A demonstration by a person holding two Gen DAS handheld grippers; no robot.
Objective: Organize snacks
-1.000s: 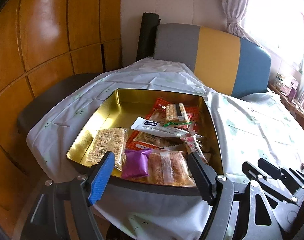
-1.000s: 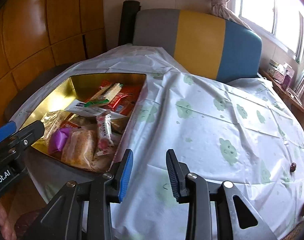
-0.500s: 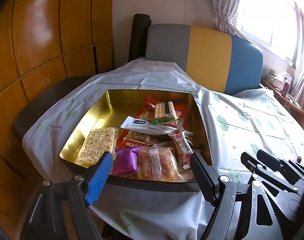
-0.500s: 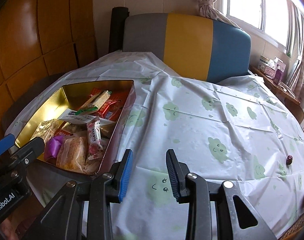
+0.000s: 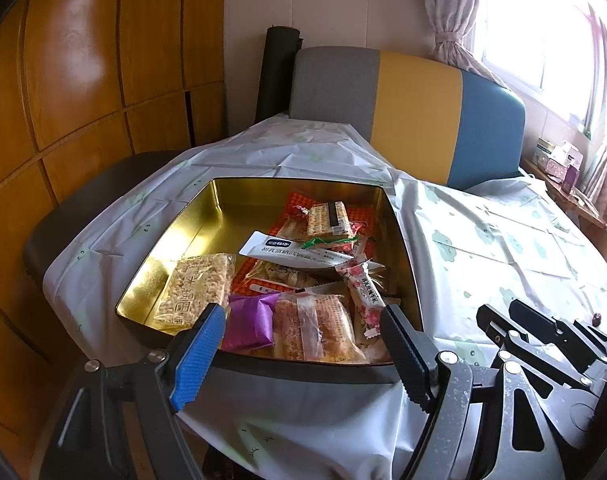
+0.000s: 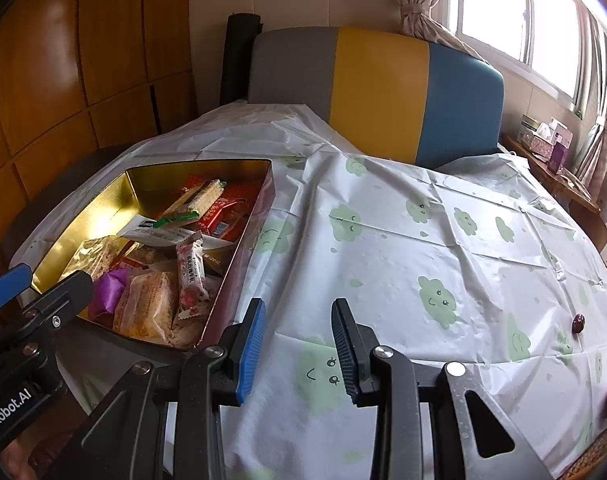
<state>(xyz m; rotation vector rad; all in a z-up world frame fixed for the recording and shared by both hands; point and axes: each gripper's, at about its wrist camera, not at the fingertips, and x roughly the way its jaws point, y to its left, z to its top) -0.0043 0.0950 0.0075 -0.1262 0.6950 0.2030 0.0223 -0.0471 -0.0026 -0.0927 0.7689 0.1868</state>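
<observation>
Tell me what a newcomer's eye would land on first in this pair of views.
The gold-lined tin heaped with wrapped snacks, at the table's left edge, draws the eye first; a purple packet lies at its near end. Behind the table stands a chair back in grey, yellow and blue. The left gripper hangs open before the tin, and the right gripper hangs open over the cloud-print tablecloth, where one small dark sweet lies alone.

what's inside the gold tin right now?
The gold tin holds a rice-crisp bar, purple packet, floral-wrapped bar, white sachet and wafer pack. Overlapping wrappers hide whatever lies beneath.
</observation>
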